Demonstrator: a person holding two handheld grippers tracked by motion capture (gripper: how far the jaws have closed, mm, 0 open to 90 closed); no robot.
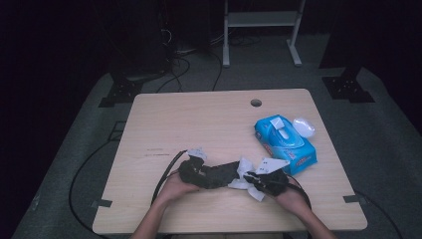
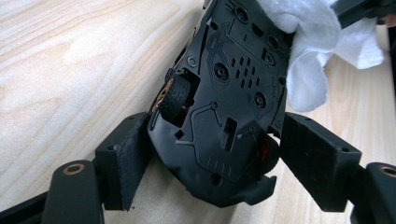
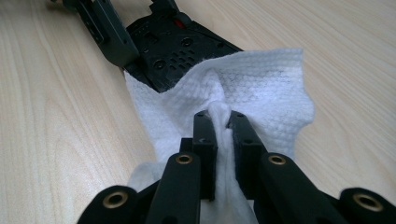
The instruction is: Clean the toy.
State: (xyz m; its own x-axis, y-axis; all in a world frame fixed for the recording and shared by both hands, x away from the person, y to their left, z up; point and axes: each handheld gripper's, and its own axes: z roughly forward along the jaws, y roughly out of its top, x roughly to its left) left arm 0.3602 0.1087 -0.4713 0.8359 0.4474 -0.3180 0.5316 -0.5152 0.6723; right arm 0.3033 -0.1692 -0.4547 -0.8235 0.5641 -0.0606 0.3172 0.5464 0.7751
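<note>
A black toy car [image 2: 219, 107] is held between the jaws of the left gripper [image 2: 212, 163], underside turned toward that gripper's camera. In the left gripper view the chassis plate with its screw bosses and vent slots is seen, along with one small tyred wheel [image 2: 176, 95] with a copper-coloured hub on the left side. The left pad is pressed against the car's body; on the right a narrow gap between pad and car cannot be ruled out. The jaws are spread fairly wide around the car.

A white wet wipe [image 3: 252, 88] is pinched in the right gripper [image 3: 219, 122], whose jaws are closed almost fully with a fold of the wipe bunched between them. In the right gripper view the wipe is draped over the near end of the car's underside, touching it. The same wipe is seen at the upper right of the left gripper view, lying against the chassis edge.

In the high view both grippers are found near the front edge of the light wooden table [image 1: 199, 119], left gripper [image 1: 234, 169] and right gripper [image 1: 249, 175] meeting at the wipe, with the car lying level between the hands. Just behind the right hand [image 1: 293, 196], a blue wet-wipe pack [image 1: 284, 139] is resting on the table with its lid flipped open. A round cable hole [image 1: 256, 102] is noted in the tabletop farther back.
</note>
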